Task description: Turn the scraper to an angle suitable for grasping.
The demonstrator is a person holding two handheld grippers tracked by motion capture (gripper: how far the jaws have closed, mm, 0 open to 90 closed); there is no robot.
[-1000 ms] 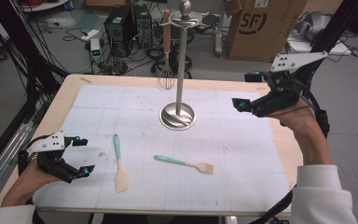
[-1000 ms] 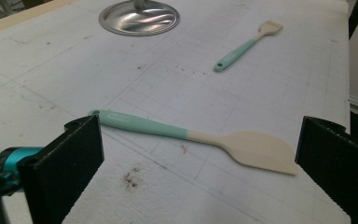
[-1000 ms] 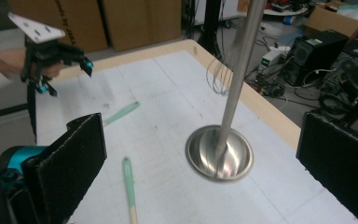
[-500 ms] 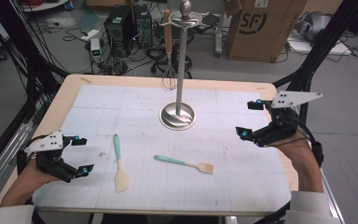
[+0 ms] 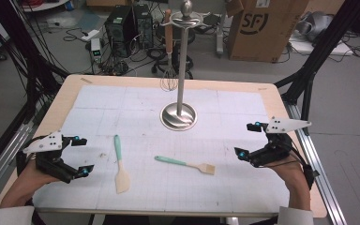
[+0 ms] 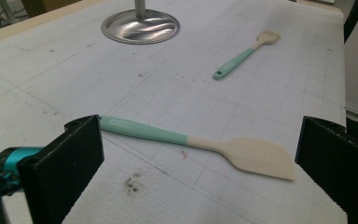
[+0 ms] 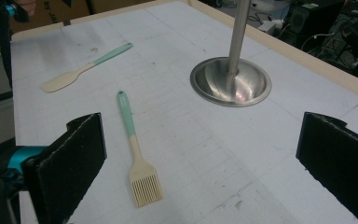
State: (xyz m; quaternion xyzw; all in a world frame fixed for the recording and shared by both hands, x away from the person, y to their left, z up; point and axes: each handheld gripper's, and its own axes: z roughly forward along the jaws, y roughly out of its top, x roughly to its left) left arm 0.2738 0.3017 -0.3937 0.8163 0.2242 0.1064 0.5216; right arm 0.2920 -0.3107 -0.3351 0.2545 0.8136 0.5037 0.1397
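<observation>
A teal-handled spatula [image 5: 120, 165] [image 6: 200, 145] [image 7: 81, 69] lies flat on the white mat, just right of my left gripper [image 5: 80, 155], which is open and holds nothing. A teal-handled pastry brush [image 5: 185, 165] [image 7: 135, 154] [image 6: 244, 53] lies at the mat's front middle. My right gripper [image 5: 247, 140] hovers open over the mat's right side, a short way right of the brush. A steel stand [image 5: 179, 115] [image 6: 140, 25] [image 7: 230, 80] rises at the back middle. A wooden-handled whisk [image 5: 168, 56] hangs from its top hook.
The white grid mat [image 5: 225, 103] covers most of the wooden table [image 5: 272, 93]. Off the table's far edge are a computer tower [image 5: 122, 23], cables and a cardboard box [image 5: 262, 28]. Black frame struts [image 5: 309, 70] stand at both sides.
My right gripper has dropped from high at the back right down toward the mat's front right, nearer the brush. My left gripper has shifted slightly. The utensils have not moved.
</observation>
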